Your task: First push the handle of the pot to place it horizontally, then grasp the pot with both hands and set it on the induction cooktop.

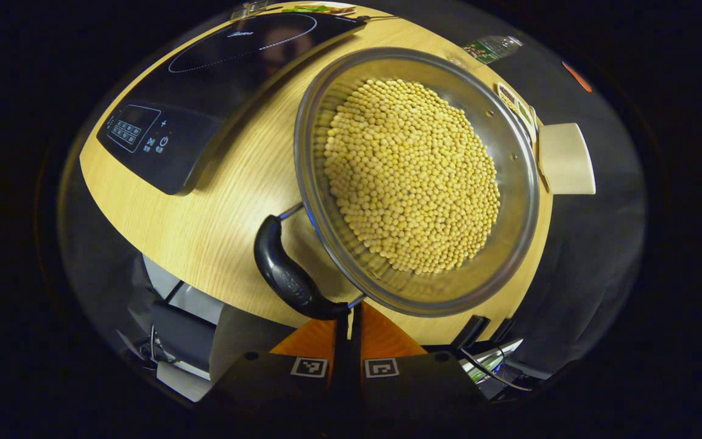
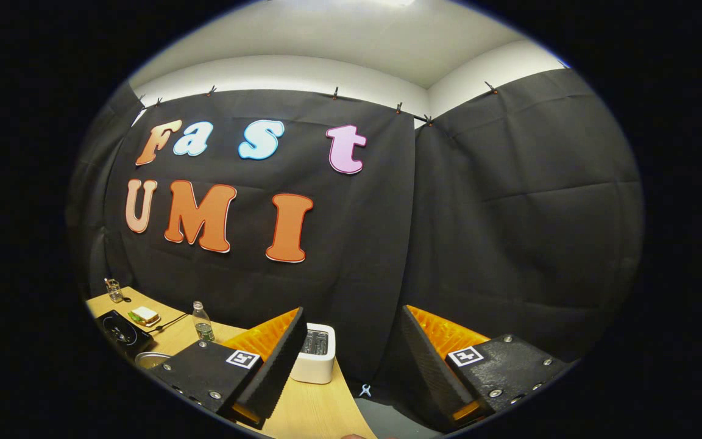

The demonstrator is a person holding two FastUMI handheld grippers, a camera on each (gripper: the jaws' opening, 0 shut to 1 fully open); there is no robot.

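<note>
A steel pot (image 1: 509,201) full of yellow soybeans sits on the wooden table (image 1: 229,207), right of the black induction cooktop (image 1: 205,79). The pot's black handle (image 1: 287,274) curves along its near-left side. My left gripper (image 1: 349,317) is shut, and its tips touch the near end of that handle. My right gripper (image 2: 352,310) is held up in the air, open and holding nothing, facing the booth wall. Low at the left of the right gripper view I see the cooktop (image 2: 120,332) and a bit of the pot's rim (image 2: 150,358).
A white toaster (image 1: 564,158) (image 2: 317,360) stands at the table's edge beyond the pot. A water bottle (image 1: 491,47) (image 2: 203,322) and a plate of food (image 1: 320,8) (image 2: 144,315) are near the cooktop's far side. Equipment lies below the table edge (image 1: 180,329).
</note>
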